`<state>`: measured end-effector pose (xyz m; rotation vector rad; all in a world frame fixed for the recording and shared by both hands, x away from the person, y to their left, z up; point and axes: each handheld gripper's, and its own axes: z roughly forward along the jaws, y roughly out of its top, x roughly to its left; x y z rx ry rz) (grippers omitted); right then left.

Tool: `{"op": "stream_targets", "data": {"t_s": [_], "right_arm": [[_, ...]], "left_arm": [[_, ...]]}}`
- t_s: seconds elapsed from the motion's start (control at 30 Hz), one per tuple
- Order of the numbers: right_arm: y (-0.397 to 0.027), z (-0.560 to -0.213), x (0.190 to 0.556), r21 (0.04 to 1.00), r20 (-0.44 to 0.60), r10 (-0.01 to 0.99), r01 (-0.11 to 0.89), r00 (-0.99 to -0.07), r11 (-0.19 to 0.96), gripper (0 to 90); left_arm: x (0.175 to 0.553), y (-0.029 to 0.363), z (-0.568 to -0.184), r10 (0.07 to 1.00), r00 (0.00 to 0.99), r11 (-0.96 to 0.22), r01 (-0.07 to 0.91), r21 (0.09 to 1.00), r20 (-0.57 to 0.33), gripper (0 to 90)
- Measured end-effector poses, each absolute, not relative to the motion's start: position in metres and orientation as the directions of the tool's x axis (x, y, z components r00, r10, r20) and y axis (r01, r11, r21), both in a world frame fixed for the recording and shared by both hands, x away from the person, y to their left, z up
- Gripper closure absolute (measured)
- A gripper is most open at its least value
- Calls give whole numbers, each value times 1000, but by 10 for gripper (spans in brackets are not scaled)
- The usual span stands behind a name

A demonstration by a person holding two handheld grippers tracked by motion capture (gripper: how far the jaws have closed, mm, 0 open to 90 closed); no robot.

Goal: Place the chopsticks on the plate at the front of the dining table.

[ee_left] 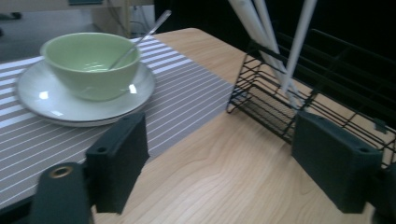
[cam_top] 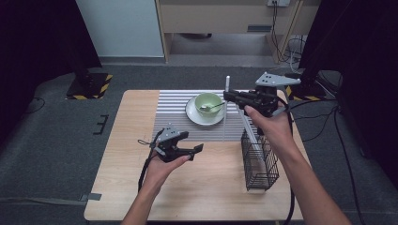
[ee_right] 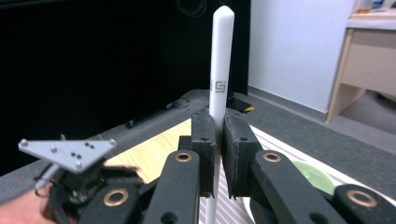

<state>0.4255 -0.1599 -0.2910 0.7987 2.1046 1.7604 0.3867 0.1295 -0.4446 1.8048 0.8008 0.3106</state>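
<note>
The right gripper point(cam_top: 228, 95) is clamped on a slim white chopstick point(ee_right: 220, 60), a smooth round rod with a blunt tip and a small grey printed mark. The rod stands upright between the black pads, above the table beside the bowl. The left gripper point(cam_top: 197, 149) has its jaws apart with nothing between them; it is held over bare wood near the table's middle.

The table point(cam_top: 126, 178) is pale wood with visible grain. A grey mat point(cam_top: 173, 105) with thin white stripes covers its far centre. The floor around it is dark grey carpet; a white wall panel and light wooden furniture stand at the back, with black drapes at both sides.

A glossy pale-green bowl point(cam_top: 209, 103) sits on a white saucer point(cam_top: 193, 115) on the mat. A metal spoon point(ee_left: 140, 39) leans inside the bowl, handle over the rim. A black wire basket point(cam_top: 260, 161), rectangular with open mesh, stands on the wood to the right. More white chopsticks point(ee_left: 261, 28) lean in it.
</note>
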Motion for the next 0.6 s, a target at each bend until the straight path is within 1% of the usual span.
{"op": "stream_targets", "data": {"t_s": [0.07,0.13,0.17,0.3,0.33,0.37,0.43,0.53,0.6], "right_arm": [[-154,-294,425,966,140,566,239,-812,103,840],[-148,-298,425,964,152,555,247,-818,100,840],[-148,-298,425,964,152,555,247,-818,100,840],[-143,-300,425,961,183,535,266,-825,80,840],[-142,-301,424,960,198,525,273,-828,68,839],[-139,-301,424,959,207,516,277,-831,61,840],[-136,-301,424,958,210,512,281,-833,64,840],[-133,-301,423,956,222,503,288,-836,56,839],[-132,-300,423,955,232,496,293,-837,48,840]], "left_arm": [[385,122,-449,623,760,-164,361,918,-187,237],[384,117,-451,612,766,-151,356,922,-196,307],[384,117,-451,612,766,-151,356,922,-196,324],[383,111,-453,593,778,-140,351,926,-205,467],[383,109,-453,581,783,-125,355,927,-221,467],[382,108,-453,576,785,-119,359,926,-230,534],[382,105,-453,563,788,-118,373,920,-248,585],[381,100,-454,555,793,-131,381,915,-251,655],[381,97,-455,546,796,-134,392,910,-262,684]]}}
